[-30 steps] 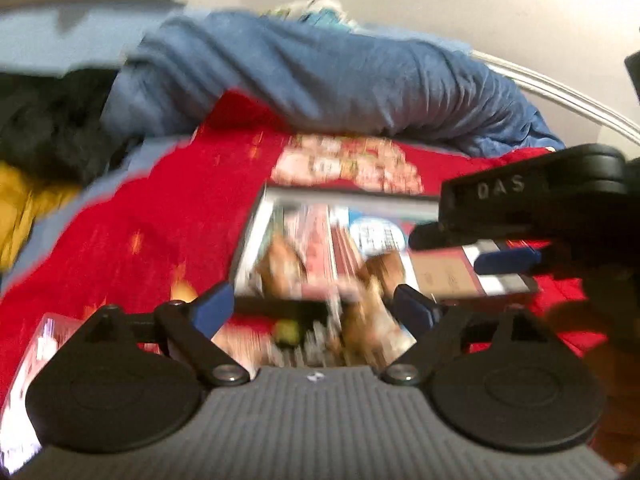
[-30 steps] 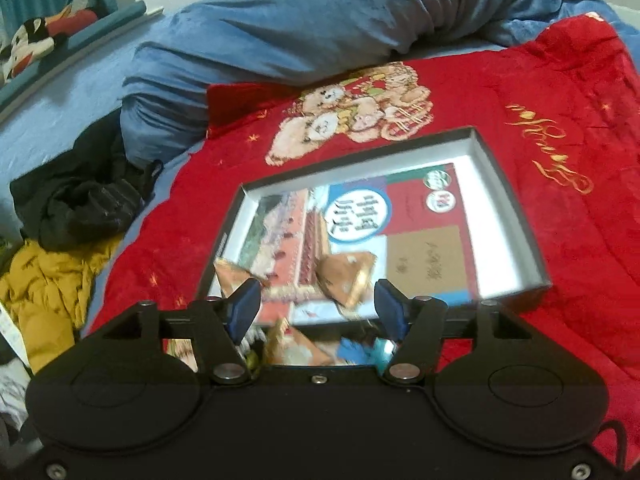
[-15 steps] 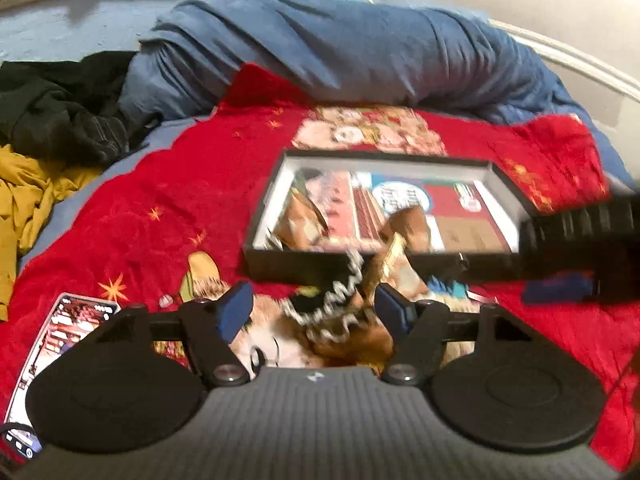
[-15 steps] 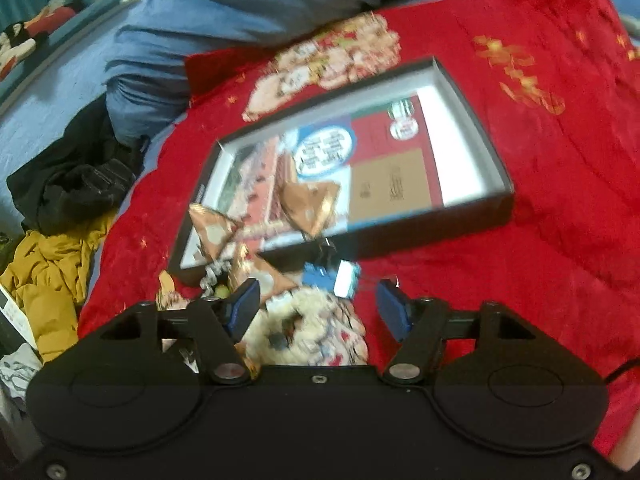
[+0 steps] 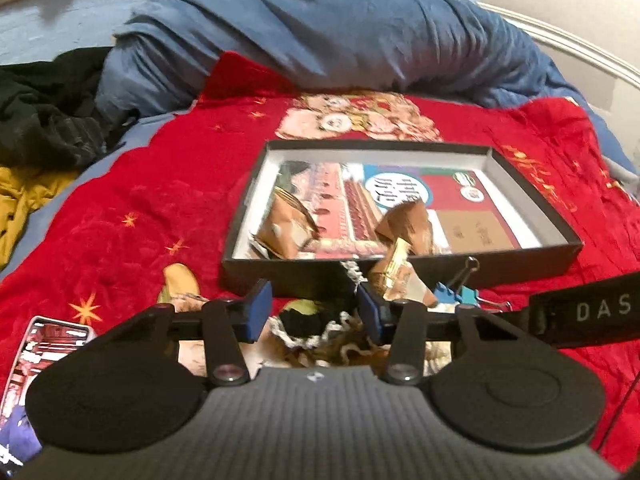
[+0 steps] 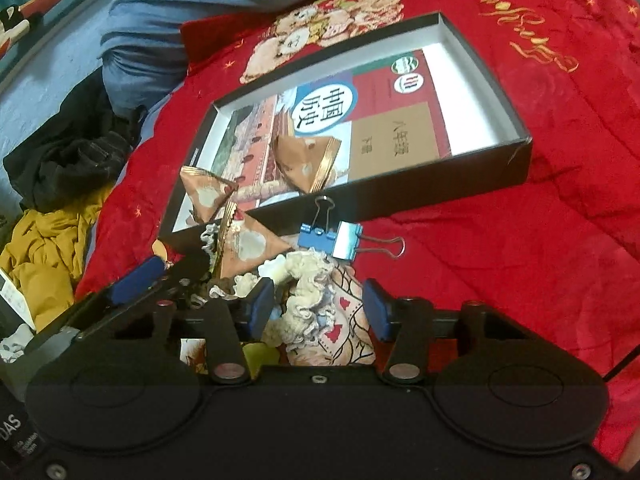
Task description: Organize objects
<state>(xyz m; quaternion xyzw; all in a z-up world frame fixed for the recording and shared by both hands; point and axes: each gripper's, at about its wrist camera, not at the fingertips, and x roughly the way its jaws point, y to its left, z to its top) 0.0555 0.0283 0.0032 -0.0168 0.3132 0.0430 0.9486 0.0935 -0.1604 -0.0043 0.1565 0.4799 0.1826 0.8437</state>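
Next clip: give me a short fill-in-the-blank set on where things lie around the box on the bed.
1. The black box lies on a ____ blanket.
2. The two binder clips lying outside the box are ____ in colour.
3. The book lies ____ the box.
4. The heaped quilt behind the box is ____.

Missing words: red; blue; inside; blue
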